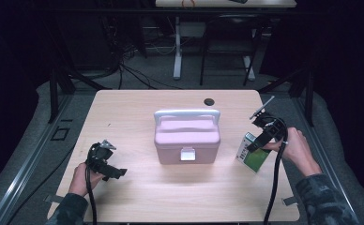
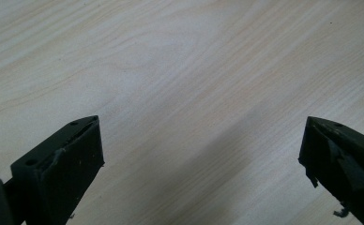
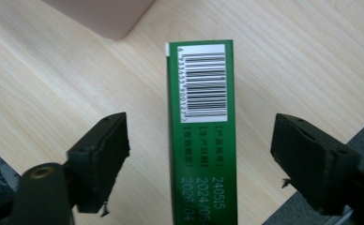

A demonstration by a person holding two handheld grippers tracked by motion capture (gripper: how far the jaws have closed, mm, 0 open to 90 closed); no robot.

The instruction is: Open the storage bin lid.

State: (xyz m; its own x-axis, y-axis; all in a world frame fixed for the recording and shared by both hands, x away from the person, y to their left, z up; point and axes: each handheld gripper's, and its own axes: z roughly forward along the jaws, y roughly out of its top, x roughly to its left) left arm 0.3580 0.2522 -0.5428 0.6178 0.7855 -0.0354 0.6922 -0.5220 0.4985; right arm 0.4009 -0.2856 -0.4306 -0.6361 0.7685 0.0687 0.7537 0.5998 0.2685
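The green box stands on its edge at the right side of the tabletop, to the right of the closed pink case and apart from it. The right gripper is around this box: its jaws stand wide, one on each side of the narrow face with the barcode, and neither pad touches the cardboard, so nothing is held. The left gripper rests over bare wood near the front left of the tabletop, also with jaws wide apart and nothing between them. I think the risk here is that the box is tall and thin. If one pad arrives before the other, it may push the box over or turn it. If the jaws close too near its top, the box may swing in the grip when lifted.
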